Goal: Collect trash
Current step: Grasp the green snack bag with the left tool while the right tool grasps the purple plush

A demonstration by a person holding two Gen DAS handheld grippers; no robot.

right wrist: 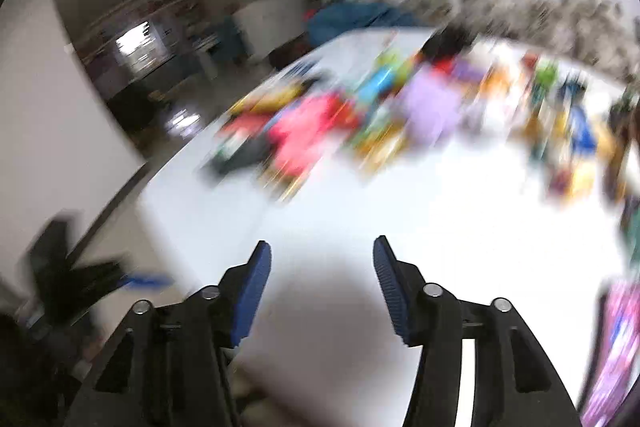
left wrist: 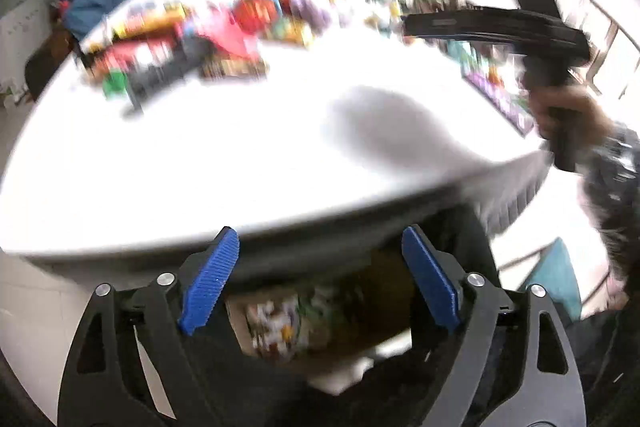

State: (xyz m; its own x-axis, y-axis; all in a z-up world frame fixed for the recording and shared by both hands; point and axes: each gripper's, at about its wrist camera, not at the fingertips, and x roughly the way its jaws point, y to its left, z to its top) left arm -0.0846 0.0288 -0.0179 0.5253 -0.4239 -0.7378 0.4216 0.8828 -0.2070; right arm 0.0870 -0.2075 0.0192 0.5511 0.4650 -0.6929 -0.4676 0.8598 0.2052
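Both claws gape empty; the wrapper heap [right wrist: 320, 123] lies across the white desk [right wrist: 440, 227] beyond the right claw [right wrist: 322, 291], nearer than the left claw [left wrist: 320, 279]

My right gripper [right wrist: 322, 283] hangs over the near part of the white table [right wrist: 460, 227], blue pads apart with nothing between them. Beyond lies a blurred heap of colourful wrappers [right wrist: 360, 115]. At the lower left I see the other gripper [right wrist: 80, 279], smeared.

Both grippers, left gripper [left wrist: 320, 279] and right gripper [right wrist: 322, 291], fingers spread, empty.
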